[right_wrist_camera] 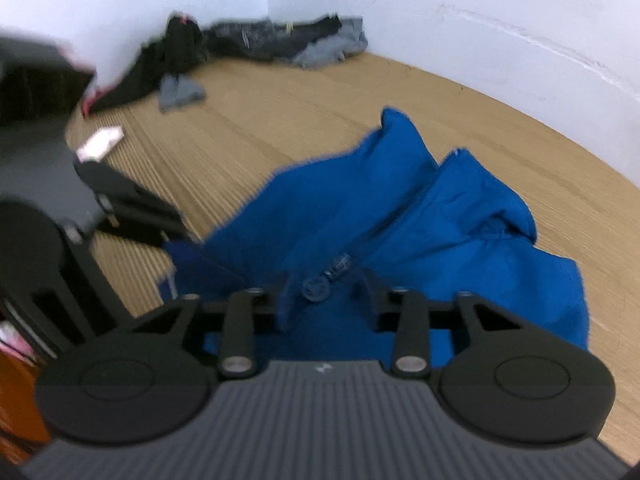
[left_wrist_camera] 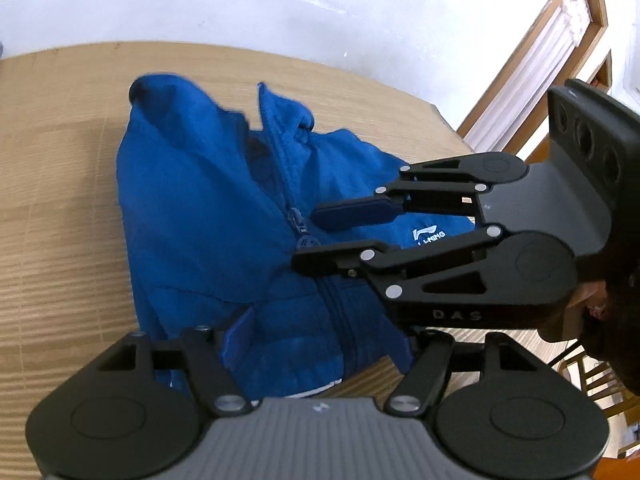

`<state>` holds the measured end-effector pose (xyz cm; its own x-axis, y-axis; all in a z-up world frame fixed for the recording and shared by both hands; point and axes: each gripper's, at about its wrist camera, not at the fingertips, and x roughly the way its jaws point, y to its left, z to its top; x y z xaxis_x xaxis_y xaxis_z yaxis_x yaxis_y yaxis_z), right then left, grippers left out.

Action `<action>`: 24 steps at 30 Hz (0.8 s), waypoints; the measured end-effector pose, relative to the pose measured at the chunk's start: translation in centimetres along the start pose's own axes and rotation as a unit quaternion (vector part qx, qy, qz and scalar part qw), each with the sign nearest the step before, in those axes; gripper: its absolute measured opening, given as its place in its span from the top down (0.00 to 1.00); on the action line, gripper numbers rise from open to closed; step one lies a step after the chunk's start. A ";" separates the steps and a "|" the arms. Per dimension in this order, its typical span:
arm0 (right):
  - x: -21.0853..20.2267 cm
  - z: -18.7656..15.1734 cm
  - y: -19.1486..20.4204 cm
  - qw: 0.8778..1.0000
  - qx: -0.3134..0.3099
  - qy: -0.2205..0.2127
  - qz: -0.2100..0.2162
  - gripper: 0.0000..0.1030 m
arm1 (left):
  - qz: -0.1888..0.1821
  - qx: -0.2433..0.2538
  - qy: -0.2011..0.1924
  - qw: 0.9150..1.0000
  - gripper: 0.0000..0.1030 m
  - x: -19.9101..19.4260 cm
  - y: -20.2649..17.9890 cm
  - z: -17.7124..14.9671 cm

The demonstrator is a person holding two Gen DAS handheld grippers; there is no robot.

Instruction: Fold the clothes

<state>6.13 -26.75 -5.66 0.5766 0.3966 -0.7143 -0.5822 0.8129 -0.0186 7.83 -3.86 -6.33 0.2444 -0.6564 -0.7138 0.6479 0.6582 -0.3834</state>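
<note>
A blue zip-up jacket (left_wrist_camera: 224, 216) lies crumpled on the wooden table (left_wrist_camera: 60, 200), its hood bunched toward the white wall (left_wrist_camera: 280, 8) and its zipper pull (left_wrist_camera: 298, 226) near the middle of the chest. Your left gripper (left_wrist_camera: 320, 344) sits low over the jacket's hem, its fingers spread wide apart with only one blue pad (left_wrist_camera: 239, 338) showing against the fabric. Your right gripper (left_wrist_camera: 320, 236) reaches in from the window side, just above the jacket's white chest logo (left_wrist_camera: 429, 236), its fingers parted and holding nothing. Beyond the jacket, in the table's far corner against the wall, a pile of dark and grey clothes (right_wrist_camera: 248, 52) lies with a small white packet (right_wrist_camera: 100, 142) nearby.
</note>
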 end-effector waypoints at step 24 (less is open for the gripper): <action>1.9 1.9 -1.5 0.997 -0.007 -0.057 -0.047 0.86 | 0.059 0.048 0.031 0.997 0.31 2.3 -0.8 -0.3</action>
<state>9.20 -26.42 -5.62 0.6893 0.3658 -0.6253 -0.5303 0.8429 -0.0915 7.65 -5.76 -7.83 0.2798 -0.5494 -0.7873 0.6843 0.6893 -0.2378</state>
